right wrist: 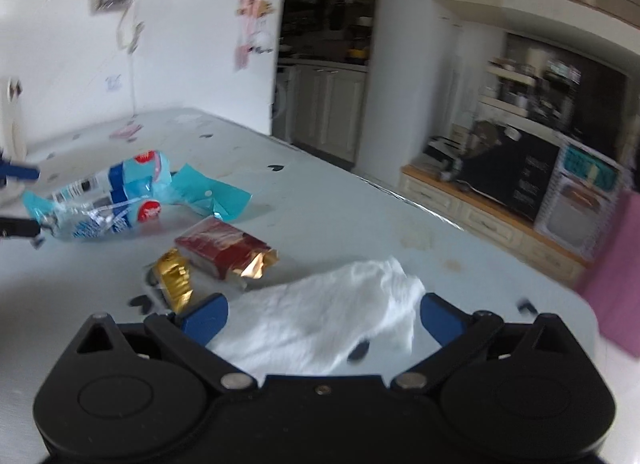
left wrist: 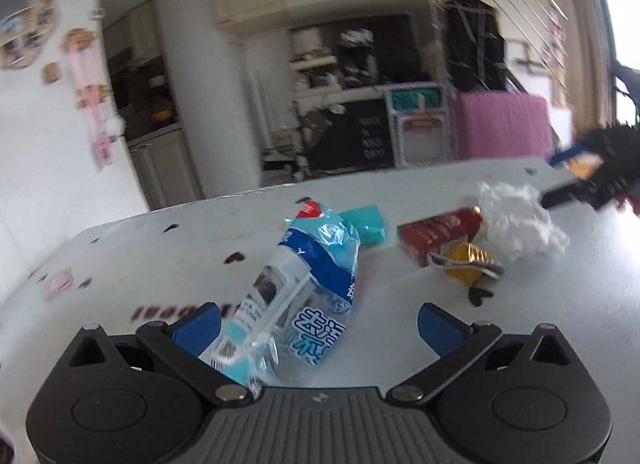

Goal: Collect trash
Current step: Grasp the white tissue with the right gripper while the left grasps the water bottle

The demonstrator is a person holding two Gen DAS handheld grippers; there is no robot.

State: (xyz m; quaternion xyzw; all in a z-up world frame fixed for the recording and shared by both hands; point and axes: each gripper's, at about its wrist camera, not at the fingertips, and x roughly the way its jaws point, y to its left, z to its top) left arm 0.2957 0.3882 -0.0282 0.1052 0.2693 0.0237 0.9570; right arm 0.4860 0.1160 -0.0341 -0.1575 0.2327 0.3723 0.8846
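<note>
Trash lies on a pale table (left wrist: 400, 288). A blue and clear plastic wrapper (left wrist: 296, 288) lies between the wide-open fingers of my left gripper (left wrist: 316, 328), against the left finger. Behind it are a teal wrapper (left wrist: 366, 222), a red carton (left wrist: 436, 238), a gold foil piece (left wrist: 466, 260) and a crumpled white tissue (left wrist: 516, 220). In the right wrist view the tissue (right wrist: 320, 328) lies between the open fingers of my right gripper (right wrist: 322, 320). The red carton (right wrist: 224, 250), gold foil (right wrist: 174, 276), teal wrapper (right wrist: 212, 192) and blue wrapper (right wrist: 100, 204) lie beyond.
The right gripper shows at the right edge of the left wrist view (left wrist: 592, 180). The table's far edge (right wrist: 400, 194) drops to a kitchen with cabinets (right wrist: 328, 112) and a pink cloth (right wrist: 616, 280). Small dark heart stickers dot the tabletop.
</note>
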